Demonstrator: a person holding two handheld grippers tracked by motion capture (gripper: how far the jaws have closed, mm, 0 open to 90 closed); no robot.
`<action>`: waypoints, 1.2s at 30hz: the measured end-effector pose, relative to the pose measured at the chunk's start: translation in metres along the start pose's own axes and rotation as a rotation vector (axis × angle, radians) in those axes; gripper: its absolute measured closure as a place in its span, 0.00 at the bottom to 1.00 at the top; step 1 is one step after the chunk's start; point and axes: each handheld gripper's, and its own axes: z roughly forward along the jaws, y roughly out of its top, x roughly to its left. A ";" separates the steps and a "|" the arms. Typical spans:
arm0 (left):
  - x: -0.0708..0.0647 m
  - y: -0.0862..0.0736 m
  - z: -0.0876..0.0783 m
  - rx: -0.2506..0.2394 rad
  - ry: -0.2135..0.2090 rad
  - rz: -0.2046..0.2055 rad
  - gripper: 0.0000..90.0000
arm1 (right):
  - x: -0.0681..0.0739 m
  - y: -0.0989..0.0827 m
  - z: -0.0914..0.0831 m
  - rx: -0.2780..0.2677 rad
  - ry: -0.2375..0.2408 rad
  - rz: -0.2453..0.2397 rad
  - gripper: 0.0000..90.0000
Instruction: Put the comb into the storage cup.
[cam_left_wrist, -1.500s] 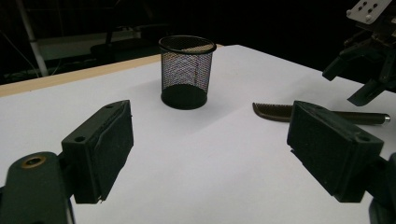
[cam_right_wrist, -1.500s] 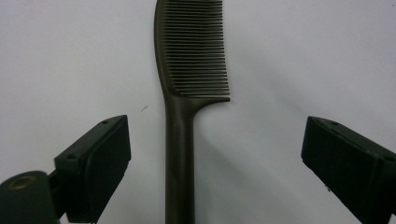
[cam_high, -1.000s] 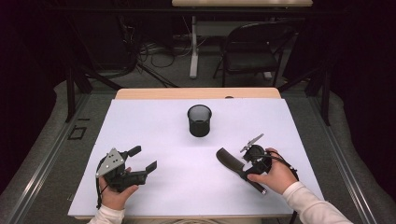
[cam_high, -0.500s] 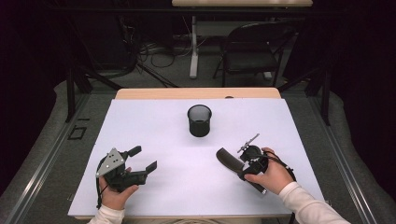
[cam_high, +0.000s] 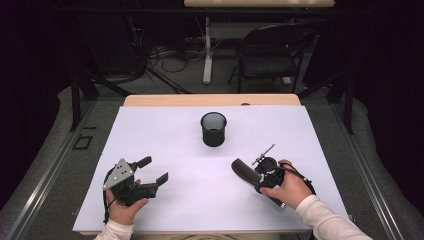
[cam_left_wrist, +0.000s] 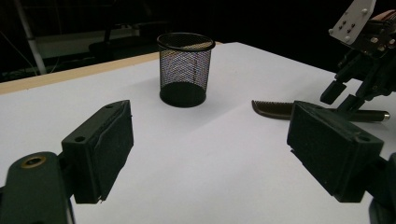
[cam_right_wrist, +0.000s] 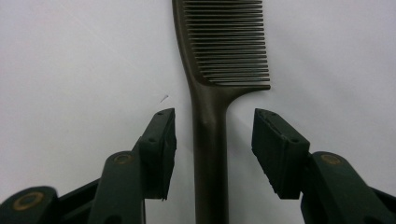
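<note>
High view: the right gripper (cam_high: 255, 172), lower right, hovers over a dark comb (cam_high: 243, 170) on the white table (cam_high: 165, 135); left gripper (cam_high: 150, 175), lower left, gapes empty; right gripper view: its half-open jaws have just been closing, the comb's handle (cam_right_wrist: 210, 154) centred between them, untouched.

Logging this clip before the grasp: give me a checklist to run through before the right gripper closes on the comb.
1. Comb handle between the right gripper jaws, which have just been closing: ok.
2. Pads pressing on the handle: not ok, gaps show on both sides.
3. Handle centred: roughly, slightly nearer one pad.
4. Comb flat on the table: ok.
5. Cup upright, apart from the comb: ok.
6. Left gripper open, nothing between its jaws, off to the side: ok.
</note>
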 end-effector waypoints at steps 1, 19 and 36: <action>0.000 0.000 0.000 0.001 0.000 0.002 0.16 | 0.000 0.000 0.000 0.003 0.000 -0.005 0.56; 0.000 0.000 0.001 0.001 -0.001 0.000 0.16 | 0.000 0.002 0.007 0.051 0.016 -0.023 0.70; 0.000 0.000 0.001 0.001 0.002 -0.001 0.16 | 0.000 0.004 0.009 0.106 0.009 -0.054 0.76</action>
